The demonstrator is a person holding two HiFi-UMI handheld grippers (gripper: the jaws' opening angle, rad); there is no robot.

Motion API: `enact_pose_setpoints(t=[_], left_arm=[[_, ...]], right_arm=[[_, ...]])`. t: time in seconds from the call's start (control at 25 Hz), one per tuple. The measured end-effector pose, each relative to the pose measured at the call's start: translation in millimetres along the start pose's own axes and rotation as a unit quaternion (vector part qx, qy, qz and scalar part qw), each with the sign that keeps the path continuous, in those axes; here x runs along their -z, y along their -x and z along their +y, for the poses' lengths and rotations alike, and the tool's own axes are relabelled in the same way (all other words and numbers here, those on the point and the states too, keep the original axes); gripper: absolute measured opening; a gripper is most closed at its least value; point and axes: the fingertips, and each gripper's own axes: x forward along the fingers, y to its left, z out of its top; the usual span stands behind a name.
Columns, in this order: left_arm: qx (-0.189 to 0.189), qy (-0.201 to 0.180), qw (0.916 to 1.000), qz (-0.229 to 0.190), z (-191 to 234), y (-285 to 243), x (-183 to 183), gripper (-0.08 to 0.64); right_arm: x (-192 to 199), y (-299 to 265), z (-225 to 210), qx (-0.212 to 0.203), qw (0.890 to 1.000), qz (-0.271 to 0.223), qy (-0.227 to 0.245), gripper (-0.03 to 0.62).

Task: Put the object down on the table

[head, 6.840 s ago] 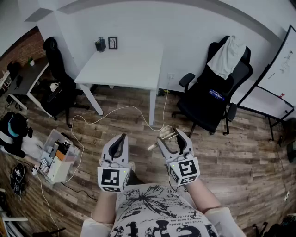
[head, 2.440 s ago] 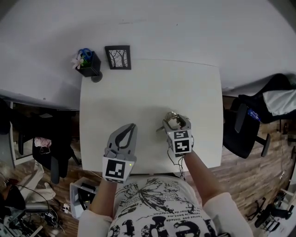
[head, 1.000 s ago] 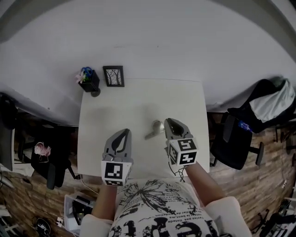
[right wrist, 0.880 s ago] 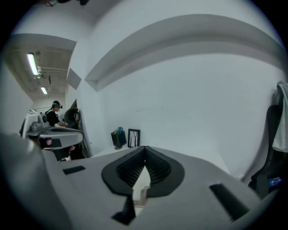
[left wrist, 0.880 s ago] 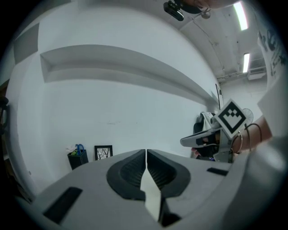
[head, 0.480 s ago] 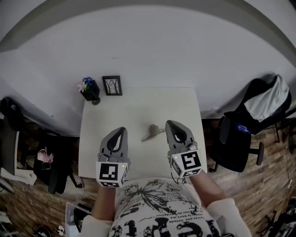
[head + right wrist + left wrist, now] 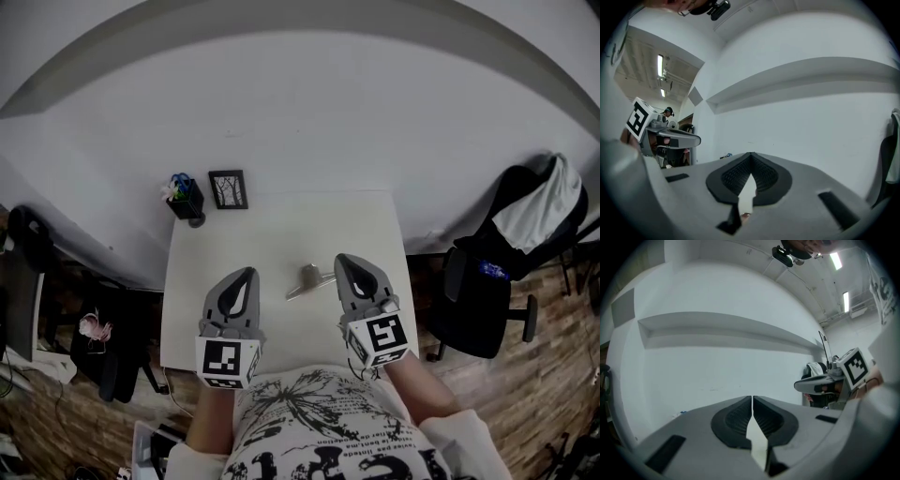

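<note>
Head view: I record the white table [image 7: 281, 225] at centre, with the left gripper [image 7: 246, 274] and right gripper [image 7: 343, 259] over its 6 o'clock half, both with jaws pressed together and empty. The metal object [image 7: 307, 279] lies on the table at the right gripper's 9 o'clock.

Pretty simple kit: the left grey plastic gripper [image 7: 247, 273] and right grey plastic gripper [image 7: 343, 259] are pointy shells with black ribbed pads [image 7: 736, 420]. At the end nearest the white black-printed T-shirt [image 7: 314, 422], each has a white cube with black square markers [image 7: 227, 362]. The sleeves [image 7: 452, 441] are white too.
</note>
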Motion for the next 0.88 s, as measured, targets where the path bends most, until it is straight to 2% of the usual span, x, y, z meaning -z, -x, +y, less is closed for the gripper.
enact_pose_setpoints(t=[0.88], left_arm=[[0.001, -0.003, 0.9998, 0.021, -2, -6, 8, 0.012]], right_arm=[[18, -7, -2, -0.012, 0.999, 0.031, 0.006, -0.009]])
